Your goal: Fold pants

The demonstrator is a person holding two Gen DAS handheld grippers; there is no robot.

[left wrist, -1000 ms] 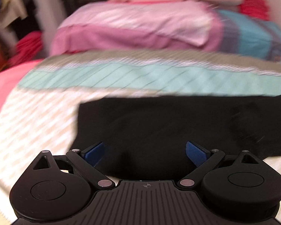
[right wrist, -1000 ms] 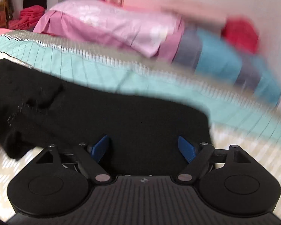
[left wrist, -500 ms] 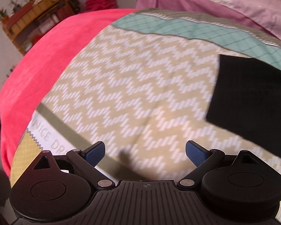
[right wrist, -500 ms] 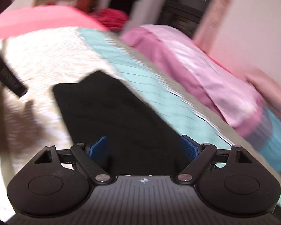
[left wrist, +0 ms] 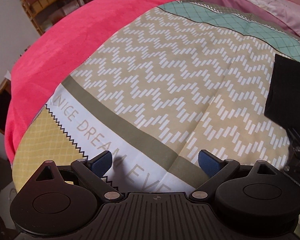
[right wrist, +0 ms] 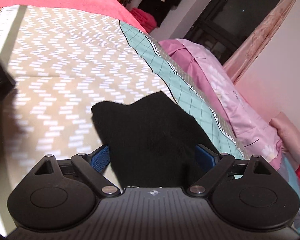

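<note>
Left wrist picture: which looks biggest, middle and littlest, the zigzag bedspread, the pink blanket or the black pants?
1. zigzag bedspread, biggest.
2. pink blanket.
3. black pants, littlest here, but the picture's edge cuts them off.

The pants (right wrist: 150, 138) are laid on the bedspread (left wrist: 170, 84), near its far band. Beyond that band, pillows (right wrist: 216, 84) are set along the wall. A blanket (left wrist: 70, 46) is spread left of the bedspread, and shelves (left wrist: 48, 2) are seen behind it. In the left wrist view, the pants (left wrist: 288, 100) are found at the right edge.
</note>
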